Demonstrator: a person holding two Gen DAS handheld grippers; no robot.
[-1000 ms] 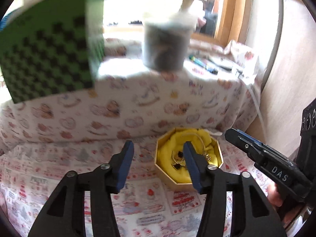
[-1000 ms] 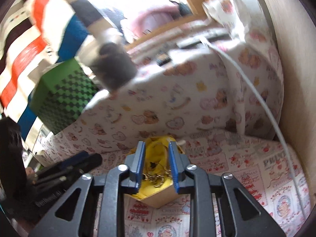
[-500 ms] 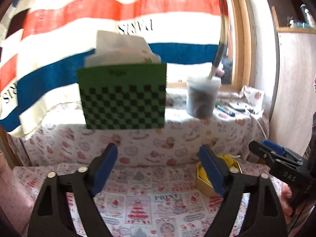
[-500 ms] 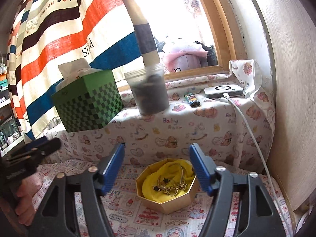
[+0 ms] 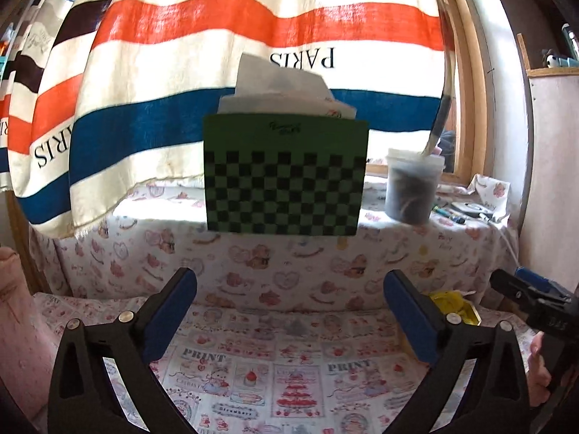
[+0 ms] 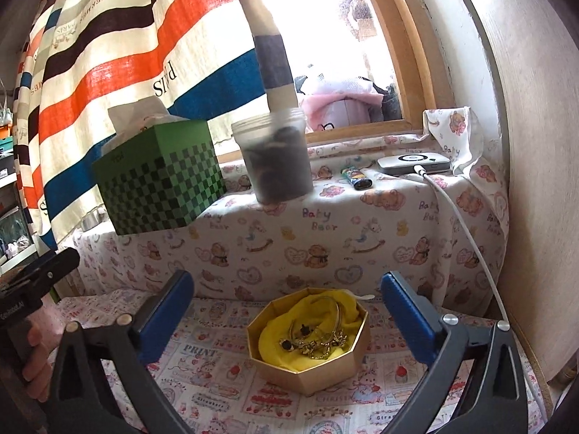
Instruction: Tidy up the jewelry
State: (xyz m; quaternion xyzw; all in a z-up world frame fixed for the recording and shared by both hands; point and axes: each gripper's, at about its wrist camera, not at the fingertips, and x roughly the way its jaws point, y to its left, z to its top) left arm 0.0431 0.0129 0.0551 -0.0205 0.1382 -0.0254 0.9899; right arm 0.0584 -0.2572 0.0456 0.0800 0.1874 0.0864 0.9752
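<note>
A gold octagonal box (image 6: 311, 363) lined with yellow cloth stands on the printed cloth surface. Gold jewelry (image 6: 318, 341), a bangle and chains, lies inside it. My right gripper (image 6: 287, 320) is open and empty, held back from the box, with the box between its blue pads (image 6: 407, 320). My left gripper (image 5: 289, 316) is open and empty over bare cloth to the left of the box. The box (image 5: 457, 309) shows only partly at the right of the left wrist view, behind the right pad. The right gripper's body (image 5: 535, 300) shows at that view's far right.
A green checkered tissue box (image 6: 159, 184), a clear jar of dark contents (image 6: 277, 161), a lighter (image 6: 356, 177) and a white device (image 6: 412, 162) with a cable (image 6: 466, 228) stand on the raised ledge behind. A striped curtain (image 5: 217, 54) hangs at the back. A wall (image 6: 542, 181) is on the right.
Both grippers have opened wide and pulled back and up from the box. The left gripper has shifted left, so the box now sits at the right edge of its view.
</note>
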